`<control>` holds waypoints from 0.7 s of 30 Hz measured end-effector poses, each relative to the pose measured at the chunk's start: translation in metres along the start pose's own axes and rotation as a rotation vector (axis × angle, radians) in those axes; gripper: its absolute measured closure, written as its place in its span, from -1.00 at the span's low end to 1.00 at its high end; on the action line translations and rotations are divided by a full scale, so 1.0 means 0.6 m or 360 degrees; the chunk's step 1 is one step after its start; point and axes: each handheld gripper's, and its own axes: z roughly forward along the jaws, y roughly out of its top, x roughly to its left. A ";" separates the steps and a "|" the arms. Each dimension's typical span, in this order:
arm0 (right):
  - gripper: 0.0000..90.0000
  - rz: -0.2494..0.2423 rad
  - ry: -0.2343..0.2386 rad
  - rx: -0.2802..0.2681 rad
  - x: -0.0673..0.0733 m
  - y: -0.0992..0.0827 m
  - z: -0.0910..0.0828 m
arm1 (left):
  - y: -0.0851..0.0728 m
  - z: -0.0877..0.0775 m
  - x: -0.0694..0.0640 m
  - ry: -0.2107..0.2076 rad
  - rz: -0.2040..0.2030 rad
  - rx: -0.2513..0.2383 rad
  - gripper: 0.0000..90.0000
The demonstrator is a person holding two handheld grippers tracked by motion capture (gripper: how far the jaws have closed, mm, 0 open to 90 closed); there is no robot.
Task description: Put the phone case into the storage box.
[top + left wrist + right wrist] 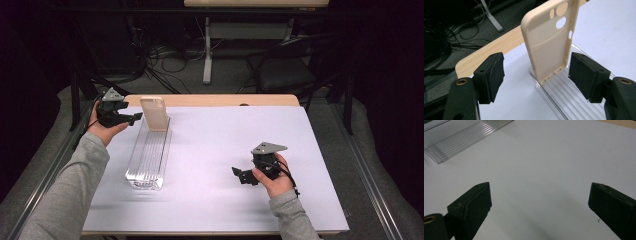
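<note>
A beige phone case (154,113) stands upright at the far end of a clear ribbed tray (147,160). My left gripper (135,117) sits just left of the case. In the left gripper view the case (546,47) rises between the spread jaws of the left gripper (536,75). The right pad (584,75) is close to the case's edge, while the left pad (491,75) stands well clear of it. My right gripper (242,175) hovers low over the white table surface at the near right. Its jaws (539,200) are wide apart with nothing between them.
The white mat (225,145) covers a wooden table whose far edge (215,100) shows as a bare strip. Beyond it are a chair (285,70), a desk leg and cables on the floor. The tray's near end (466,140) lies left of the right gripper.
</note>
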 end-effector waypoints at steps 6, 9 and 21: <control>-0.90 0.0001 -0.0002 -0.0001 0.000 0.000 0.000 | -0.004 -0.011 0.004 -0.0035 -0.0090 -0.0008 -0.52; -0.90 0.0002 -0.0001 0.0000 0.000 0.001 0.000 | -0.006 -0.018 0.005 -0.0048 -0.0120 -0.0009 -0.60; -0.96 -0.0025 -0.0032 0.0015 0.001 -0.004 -0.012 | -0.023 -0.041 0.001 -0.0094 -0.0187 -0.0029 -0.65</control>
